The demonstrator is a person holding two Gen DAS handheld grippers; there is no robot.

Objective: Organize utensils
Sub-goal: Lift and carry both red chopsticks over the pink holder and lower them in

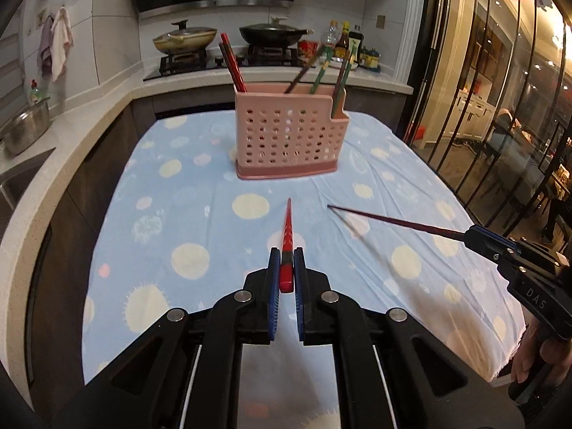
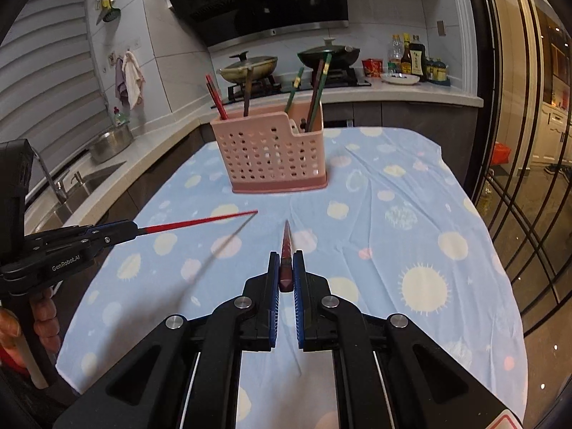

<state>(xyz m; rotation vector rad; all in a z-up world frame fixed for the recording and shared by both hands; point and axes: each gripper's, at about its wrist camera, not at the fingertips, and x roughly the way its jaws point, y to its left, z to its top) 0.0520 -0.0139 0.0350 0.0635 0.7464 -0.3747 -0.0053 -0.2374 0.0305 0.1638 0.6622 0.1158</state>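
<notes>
We see the pink holder (image 1: 286, 139) stocked with chopsticks (image 1: 234, 66) as our left hand-held gripper (image 1: 286, 262) clamps a red chopstick (image 1: 287, 228), our right hand-held gripper (image 2: 286, 268) a dark chopstick (image 2: 286, 246).

Tiled kitchen wall (image 1: 114, 35), glass doors (image 1: 500, 89)

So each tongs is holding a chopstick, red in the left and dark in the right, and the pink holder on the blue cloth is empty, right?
Not quite: the pink holder is not empty. The left wrist view shows several chopsticks already standing in it. The rest holds: the left tongs grip the red chopstick, the right tongs the dark chopstick, above the blue cloth.
</notes>
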